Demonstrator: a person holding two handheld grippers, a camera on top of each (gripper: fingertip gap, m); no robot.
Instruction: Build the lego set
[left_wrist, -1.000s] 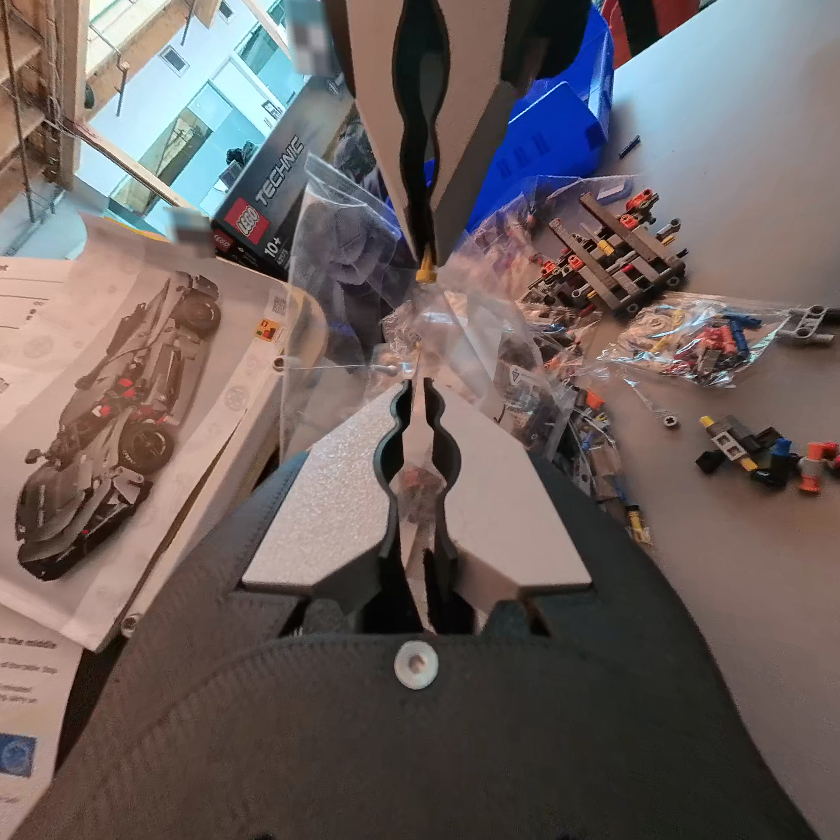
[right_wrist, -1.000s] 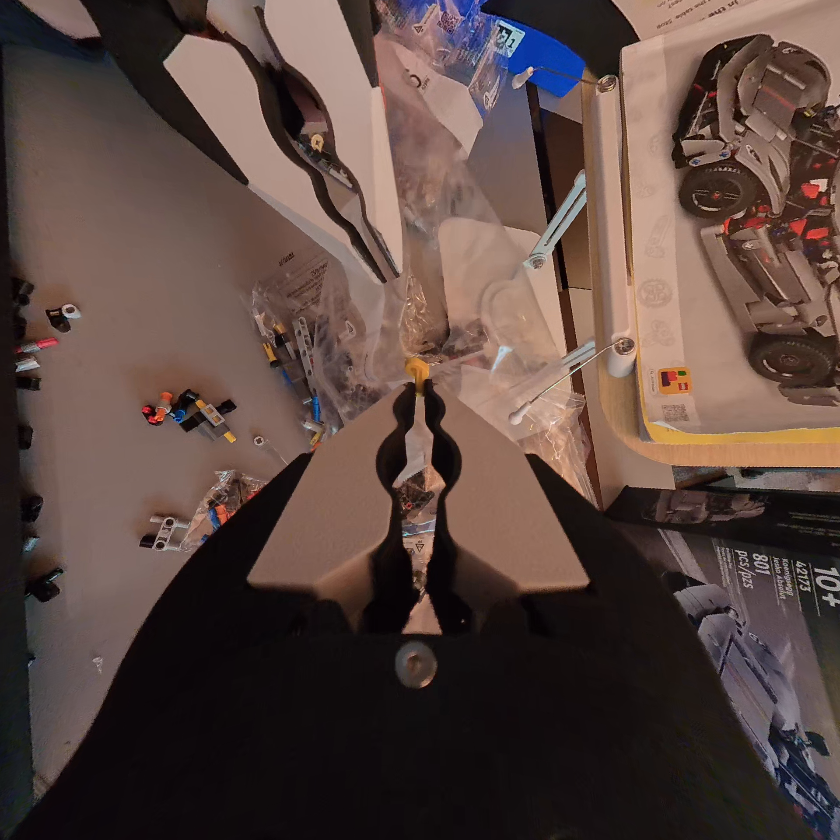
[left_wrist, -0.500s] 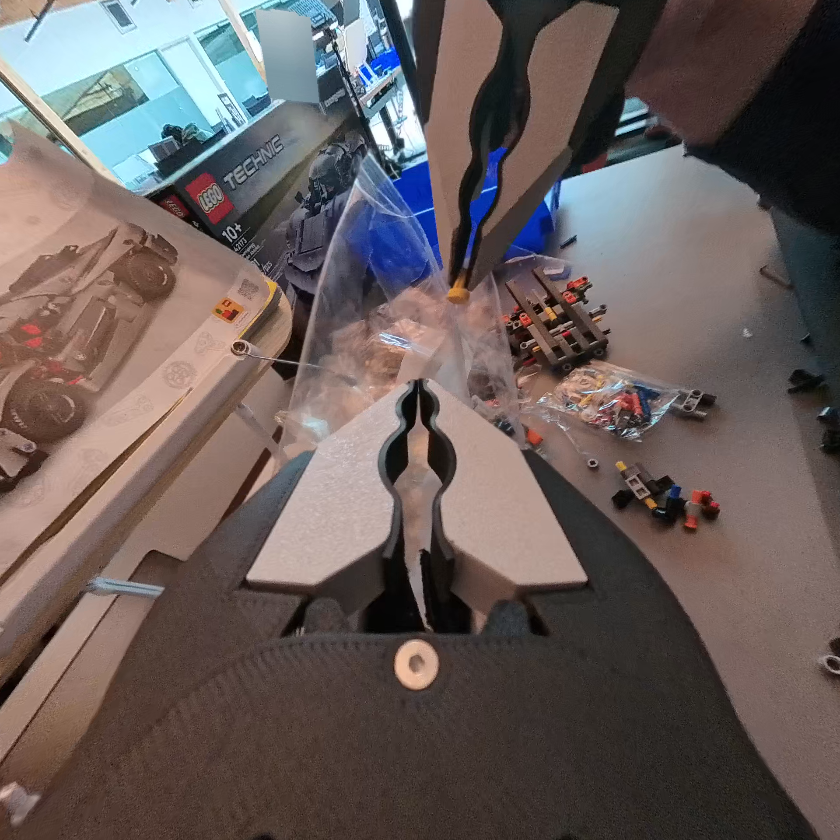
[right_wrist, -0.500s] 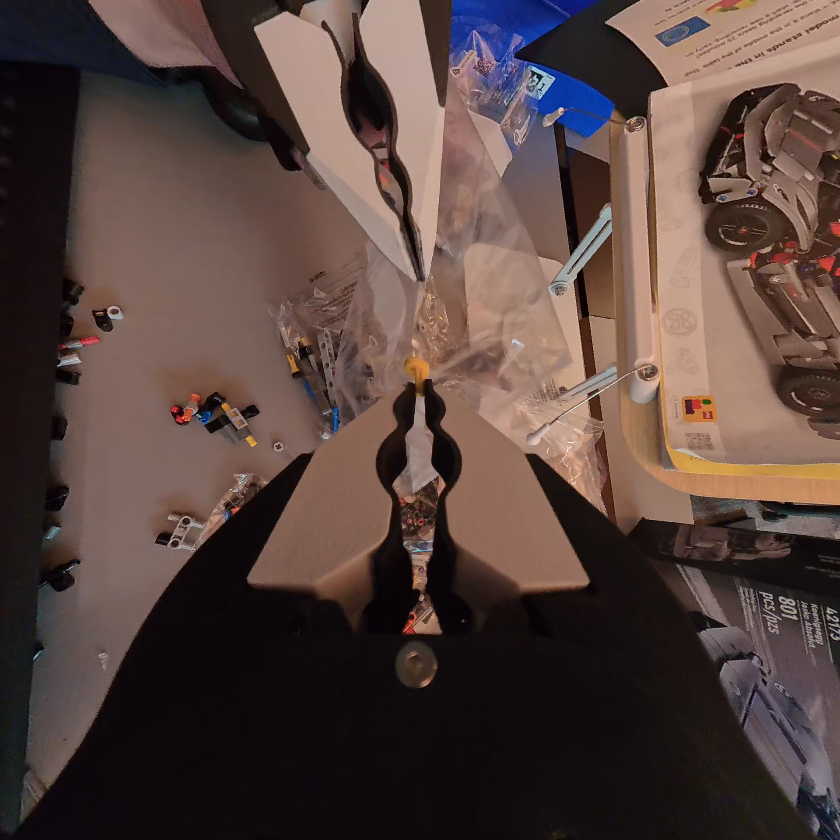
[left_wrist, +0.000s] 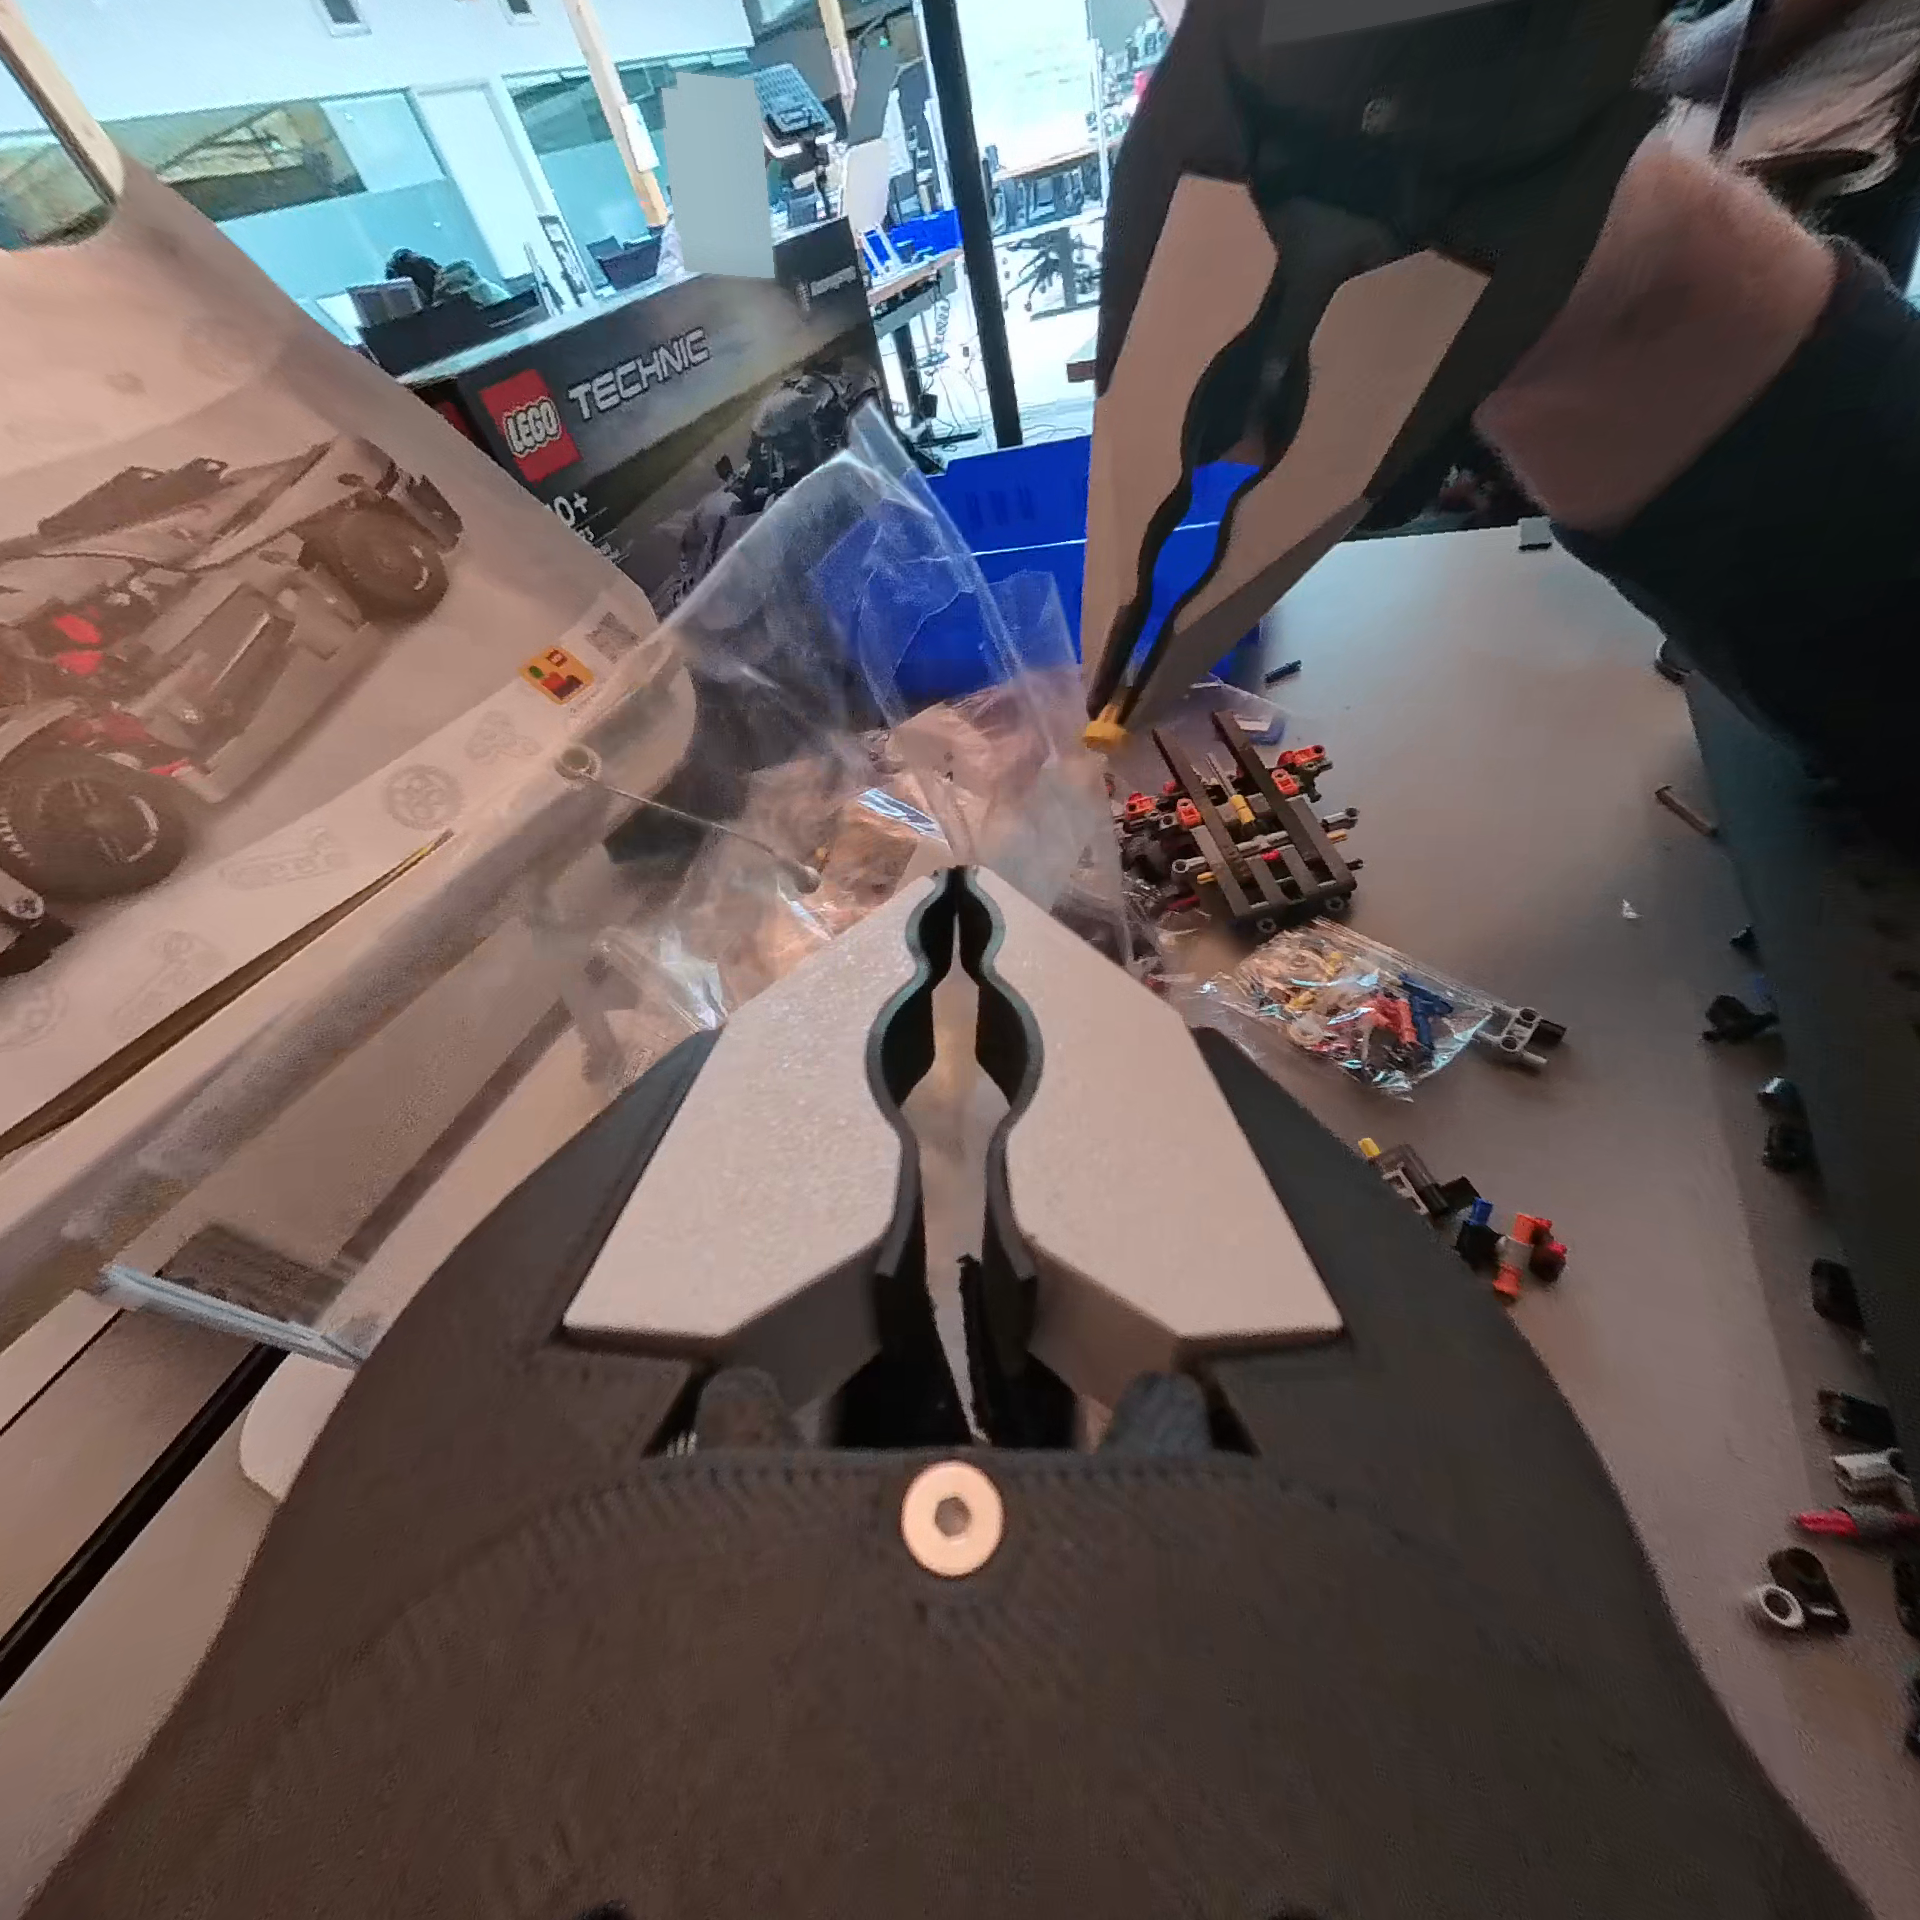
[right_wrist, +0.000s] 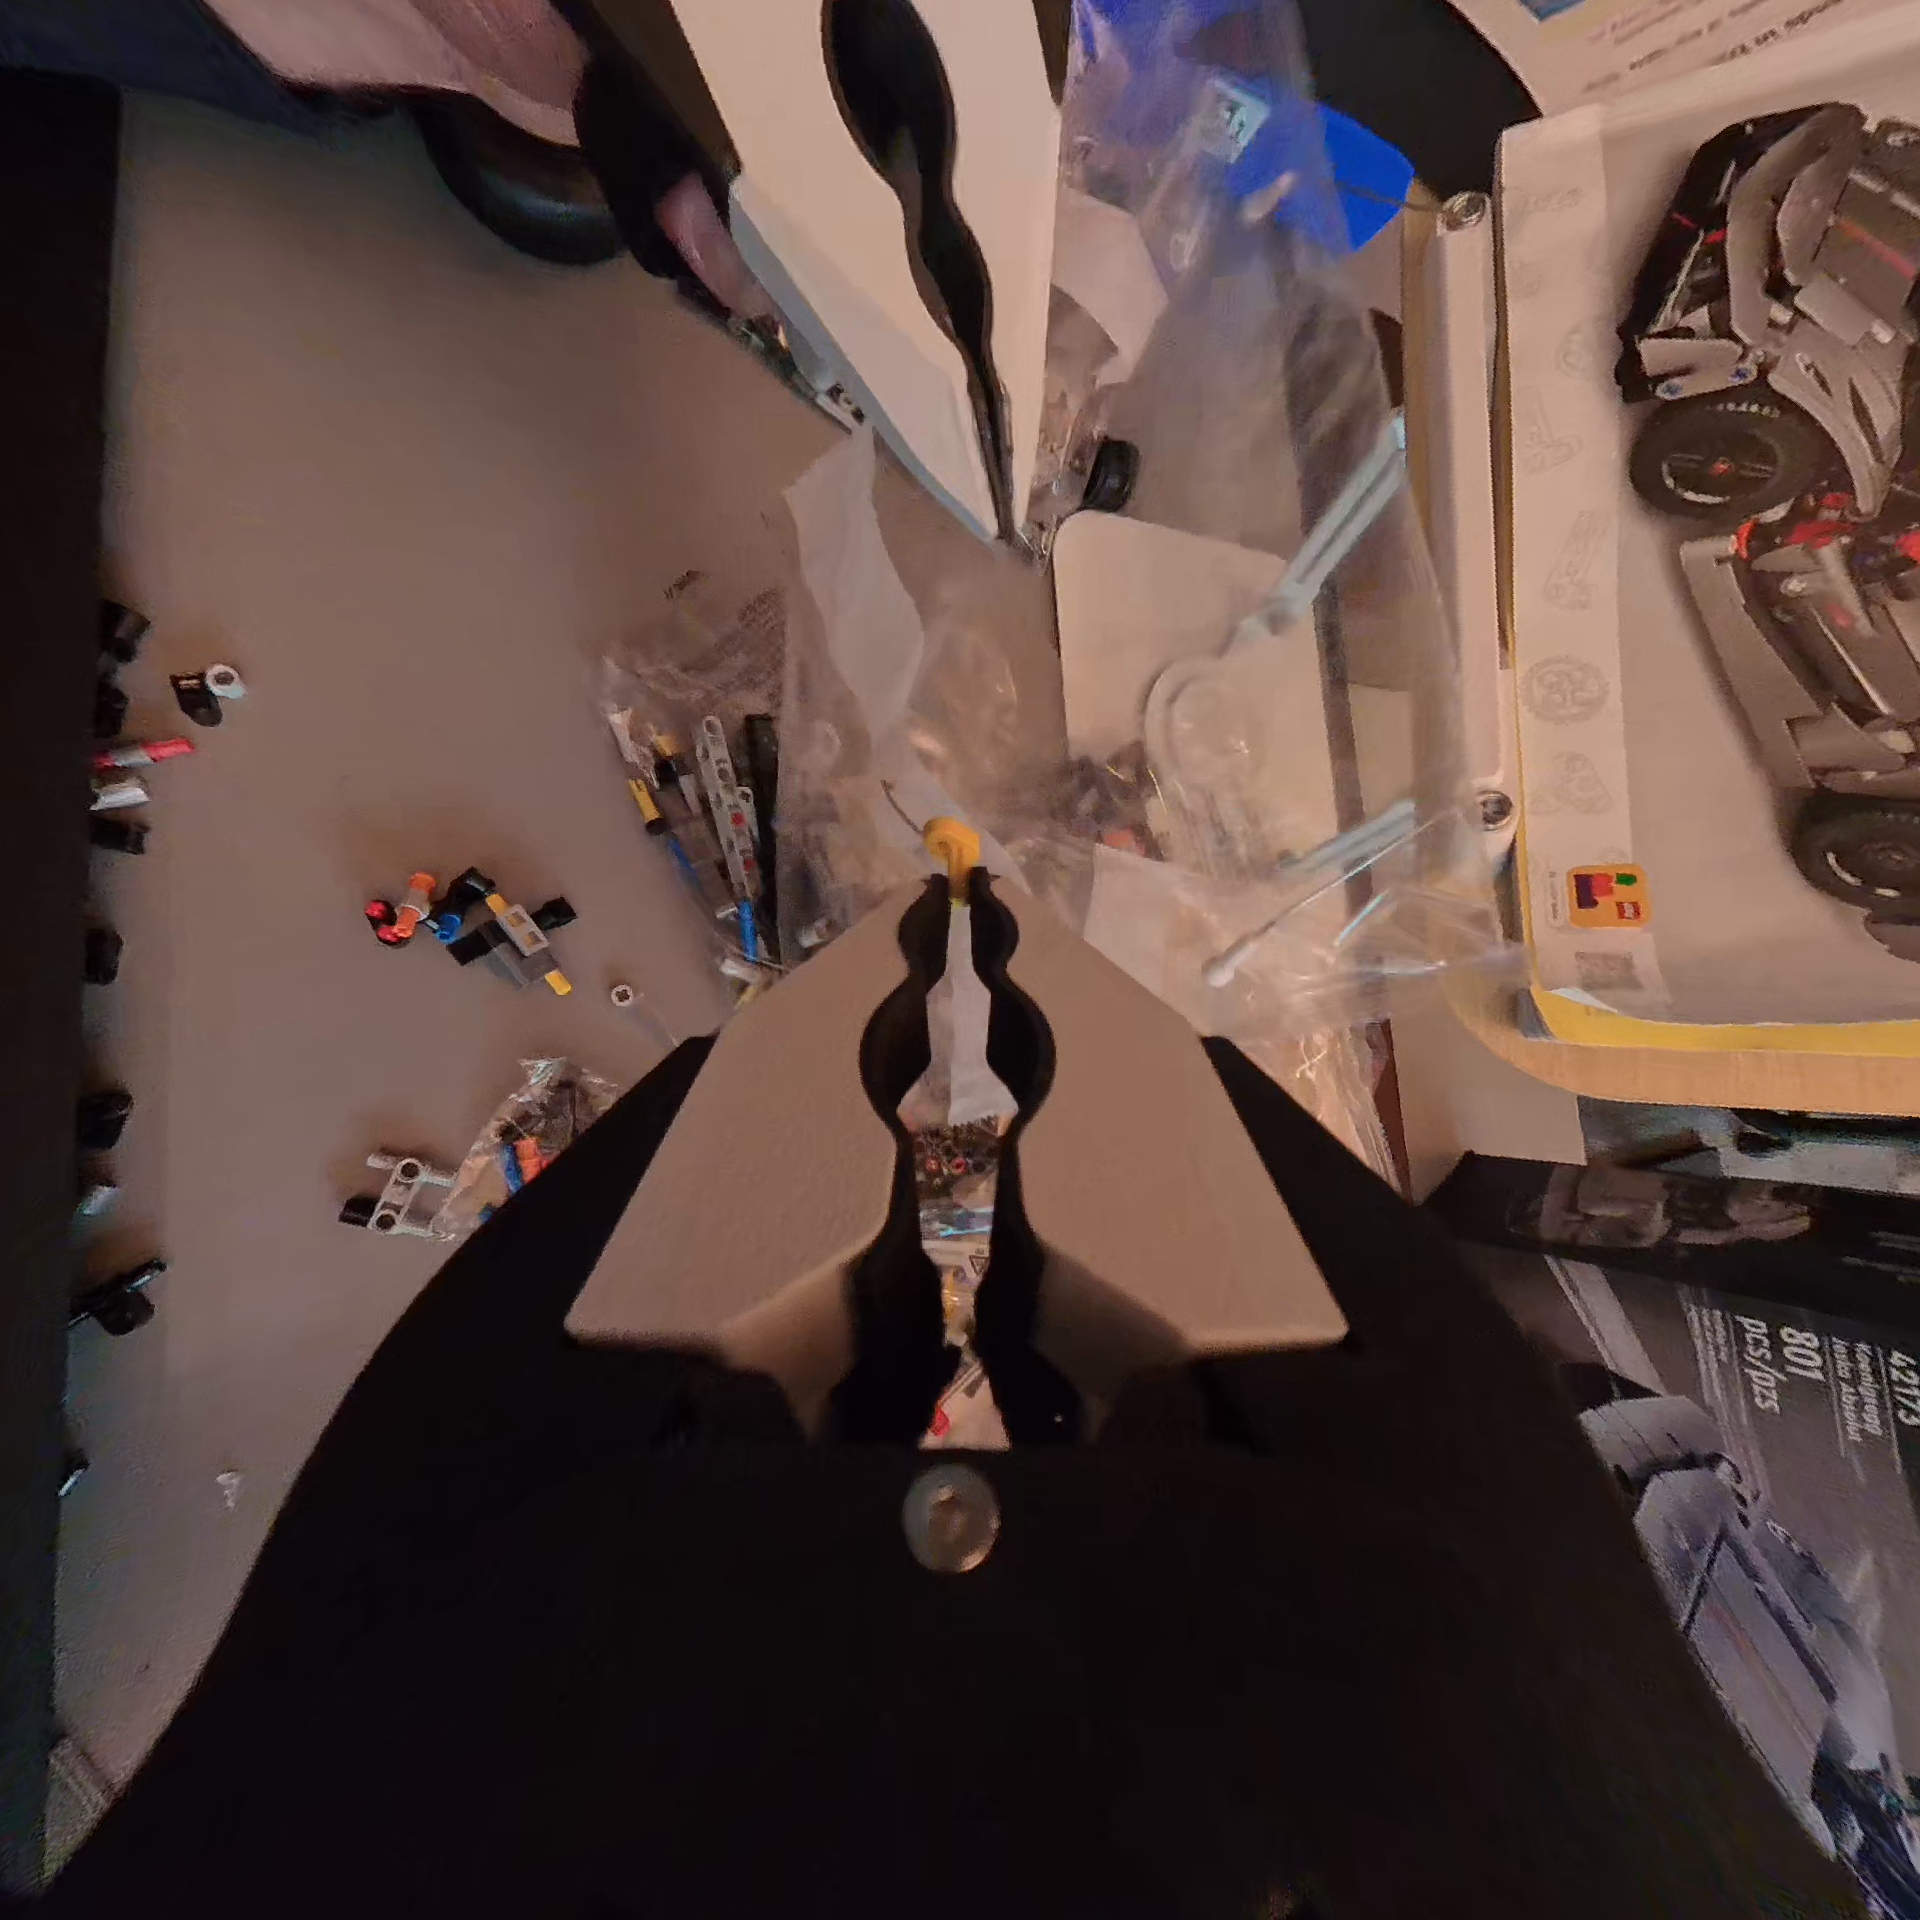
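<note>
Right wrist view: the right gripper (right_wrist: 958, 883) jaws pinch a small yellow pin (right_wrist: 948, 837); the left gripper (left_wrist: 958, 878) jaws pinch a crinkled clear plastic bag (left_wrist: 883, 623).

So, counting: two grippers, the left gripper (left_wrist: 958, 879) and the right gripper (right_wrist: 961, 883). One yellow pin (right_wrist: 948, 837). One set box (left_wrist: 665, 436), one instruction booklet (left_wrist: 260, 665), one blue bin (left_wrist: 997, 540), one half-built dark frame (left_wrist: 1247, 831). At least three clear bags; the loose pieces are too small and too many to count.
</note>
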